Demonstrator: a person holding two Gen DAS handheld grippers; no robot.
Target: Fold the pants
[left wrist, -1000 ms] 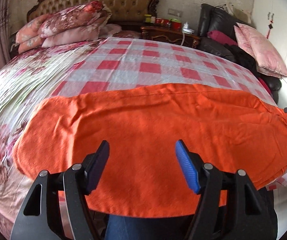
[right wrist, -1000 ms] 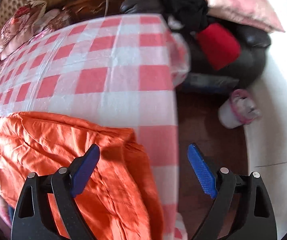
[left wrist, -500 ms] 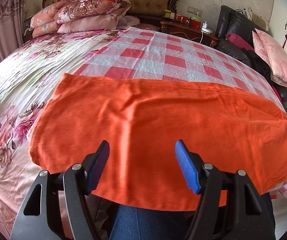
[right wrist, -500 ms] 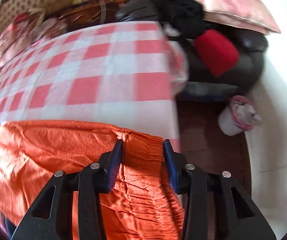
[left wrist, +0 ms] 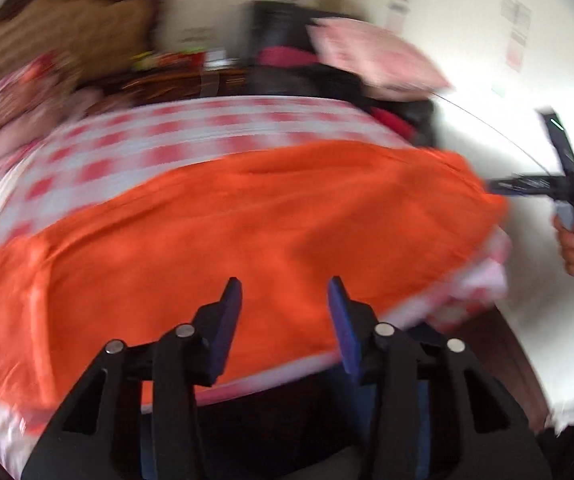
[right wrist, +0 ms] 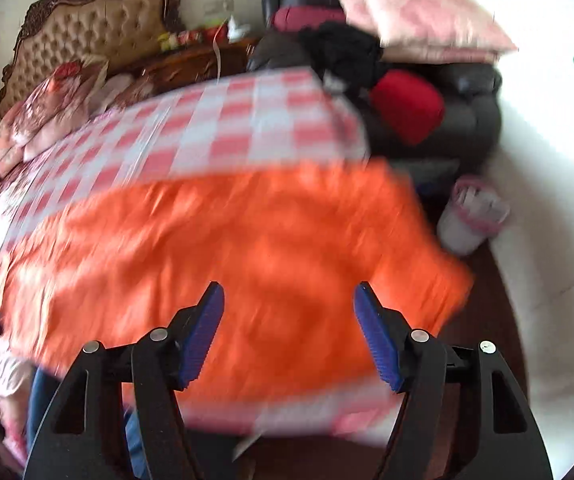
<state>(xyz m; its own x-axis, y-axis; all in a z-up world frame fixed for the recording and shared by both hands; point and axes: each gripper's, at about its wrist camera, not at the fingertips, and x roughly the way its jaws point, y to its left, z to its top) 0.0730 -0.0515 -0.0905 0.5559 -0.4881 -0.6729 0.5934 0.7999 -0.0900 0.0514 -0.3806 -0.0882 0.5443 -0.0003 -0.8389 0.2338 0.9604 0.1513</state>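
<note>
At the bottom centre of each wrist view, the left claw (left wrist: 285, 300) and right claw (right wrist: 289, 308) are both released, grasping nothing. Beyond them the orange pants (left wrist: 247, 240) lie spread across the checked bed (left wrist: 215, 136), filling mid-frame. Best, I judge, to pinch one end cleanly, both layers together, before folding across.

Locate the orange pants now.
The orange pants lie spread across the near edge of the checkered bedspread, ahead of both open grippers.
</note>
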